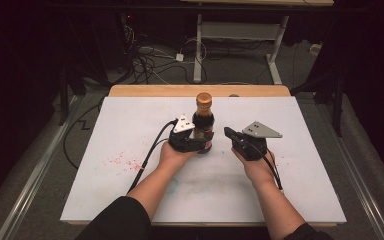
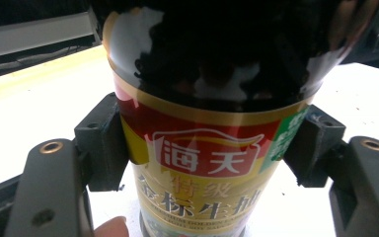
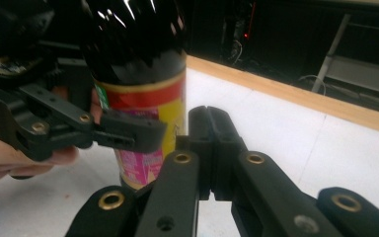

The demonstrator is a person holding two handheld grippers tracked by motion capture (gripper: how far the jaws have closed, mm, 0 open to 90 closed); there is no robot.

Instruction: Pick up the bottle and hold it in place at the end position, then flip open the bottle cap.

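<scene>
Just one bottle (image 1: pixel 203 121), clamped by one hand-held gripper (image 1: pixel 196 141).

Black tools, the left tool (image 1: pixel 196 141) and right tool (image 1: pixel 228 132), carry brass rivets, grey triangular plates, black cables; dark sleeves.

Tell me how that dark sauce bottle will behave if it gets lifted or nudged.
The sauce bottle is tall and narrow with a slim neck, so a high push would probably tip it. Its glossy dark body looks like glass: likely stiff, heavy, breakable and somewhat slippery. The left tool clamps the labelled lower part, which should hold it steadier.
</scene>
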